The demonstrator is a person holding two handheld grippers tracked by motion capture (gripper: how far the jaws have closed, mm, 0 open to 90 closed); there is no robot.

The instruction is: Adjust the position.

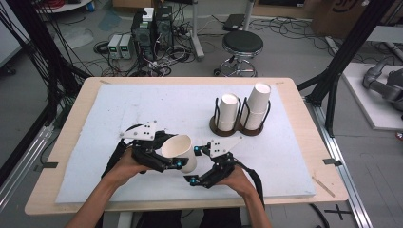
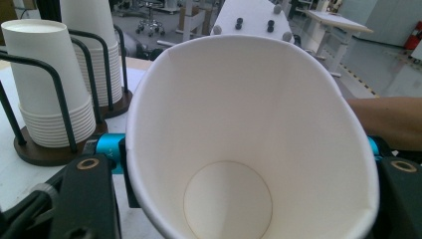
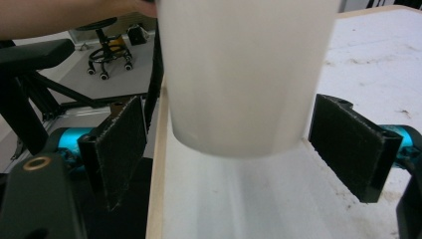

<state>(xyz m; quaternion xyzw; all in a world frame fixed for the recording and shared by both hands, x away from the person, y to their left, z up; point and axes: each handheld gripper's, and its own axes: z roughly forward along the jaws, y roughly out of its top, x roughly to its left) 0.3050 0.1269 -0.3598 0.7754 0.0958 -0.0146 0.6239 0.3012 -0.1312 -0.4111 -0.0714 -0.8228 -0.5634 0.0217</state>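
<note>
The white paper cup [image 1: 181, 151] lies tilted on its side above the foam-covered worktop [image 1: 114, 118], near the middle of the front edge, its open mouth turned toward the left gripper's camera so that its round base shows deep inside [image 2: 228, 199]. The left gripper [image 1: 166, 161] pinches the cup across its rim, squeezing the mouth slightly out of round; the black jaws and blue fittings sit hard against the cup wall on both sides in the left gripper view. The right gripper [image 1: 199, 166] sits just beside the cup's closed end, its jaws spread, with the cup's bottom [image 3: 244, 74] hanging between the two pads and clear of both. So the cup appears to rest in the left gripper alone, with the right one standing off, either letting go or not yet gripping.

Farther back, right of the middle of the worktop, a dark wire holder [image 1: 237, 124] on round bases carries two stacks of upturned paper cups, a shorter one [image 1: 228, 110] and a taller one [image 1: 258, 105].

Judging by this, one cup is out of the stacks and in hand between the grippers; what is left is probably to carry it to wherever it belongs and set it down.
</note>
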